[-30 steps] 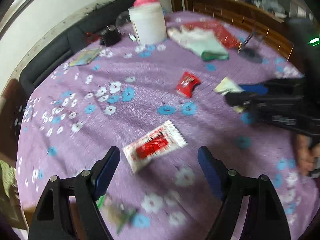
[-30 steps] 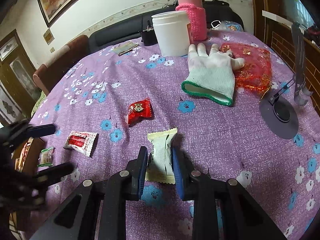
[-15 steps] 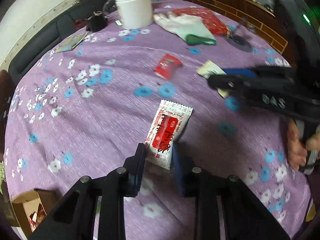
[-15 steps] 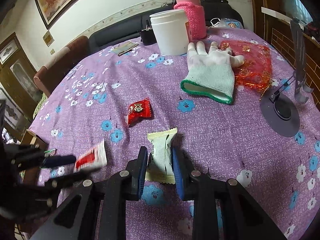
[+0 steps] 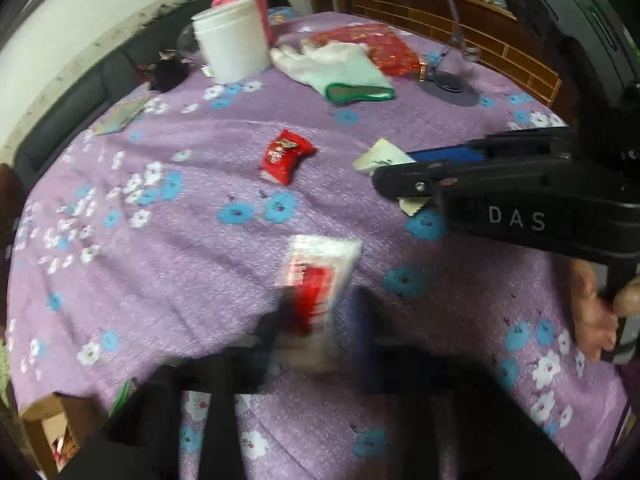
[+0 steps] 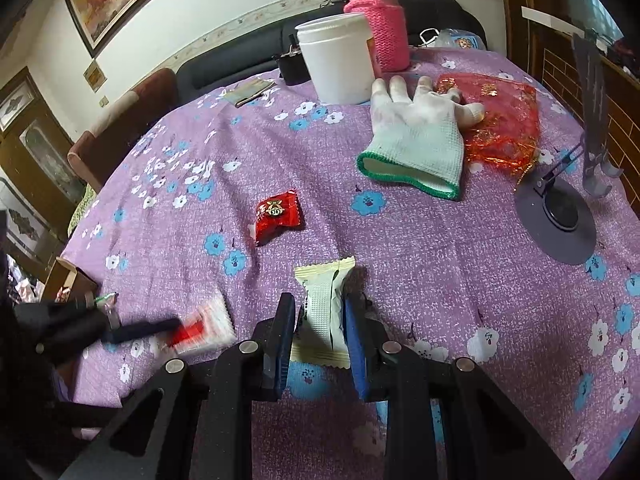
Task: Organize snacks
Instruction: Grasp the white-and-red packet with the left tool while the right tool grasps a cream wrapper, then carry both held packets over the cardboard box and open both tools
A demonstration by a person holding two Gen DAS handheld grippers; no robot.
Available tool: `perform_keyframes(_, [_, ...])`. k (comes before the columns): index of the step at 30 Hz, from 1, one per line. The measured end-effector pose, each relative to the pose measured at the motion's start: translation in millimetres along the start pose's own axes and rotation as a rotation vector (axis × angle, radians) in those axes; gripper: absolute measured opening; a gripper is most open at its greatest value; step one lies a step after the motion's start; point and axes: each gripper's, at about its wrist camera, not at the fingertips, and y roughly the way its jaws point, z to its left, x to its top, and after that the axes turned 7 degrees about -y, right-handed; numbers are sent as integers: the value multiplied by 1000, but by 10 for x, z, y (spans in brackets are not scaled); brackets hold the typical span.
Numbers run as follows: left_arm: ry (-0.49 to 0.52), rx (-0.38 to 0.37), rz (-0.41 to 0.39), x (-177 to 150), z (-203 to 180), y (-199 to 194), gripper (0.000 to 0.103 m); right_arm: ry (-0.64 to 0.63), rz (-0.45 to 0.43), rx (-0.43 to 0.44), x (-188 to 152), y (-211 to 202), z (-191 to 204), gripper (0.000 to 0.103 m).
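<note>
My left gripper (image 5: 320,320) is shut on a white-and-red snack packet (image 5: 320,272), blurred by motion, just above the purple flowered tablecloth (image 5: 180,264). In the right wrist view the same packet (image 6: 204,326) shows at the lower left, held by the left gripper (image 6: 168,326). My right gripper (image 6: 319,320) is shut on a cream snack packet (image 6: 326,280) that stands between its pads. From the left wrist view the right gripper (image 5: 400,170) reaches in from the right with the cream packet (image 5: 380,154). A red candy packet (image 6: 278,214) lies loose mid-table.
At the back stand a white jar (image 6: 336,60) and a pink-sleeved flask (image 6: 380,28). A white glove (image 6: 416,144), a red pouch (image 6: 504,120) and a grey phone stand (image 6: 560,216) lie to the right. A cardboard box (image 5: 44,428) sits off the near-left edge, a small green packet (image 5: 124,392) beside it.
The left jaws closed around the white-and-red packet, which now hangs between them off the cloth. The right gripper kept still with the cream packet.
</note>
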Motion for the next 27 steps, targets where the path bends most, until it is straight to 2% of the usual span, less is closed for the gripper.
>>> perform_keyframes(4, [-75,-78,-10,-58,25,-119,19,16,-36,6,12,-79,-21,26])
perform_keyframes(8, [-171,-160,-60,-211,80,-421,18,18,-67,27,23,-148,8,26])
perform_keyframes(15, [-326,-211,-184,-739,236,-1124,18,-32,-84,18,-15,-166,183,26])
perform_keyframes(19, [-461,-175,-258,-1194,582,-1597,19,-59,-119,36,-43,-244,306,26])
perform_keyframes(23, [-611,-67,-320,-1833,1036,-2031,19,-99,-136,45,-115,-292,502,26])
perform_keyframes(27, [-717,7,-341,-2367,1359,-2209,19,-139,-106,41,-186,-250,793,26])
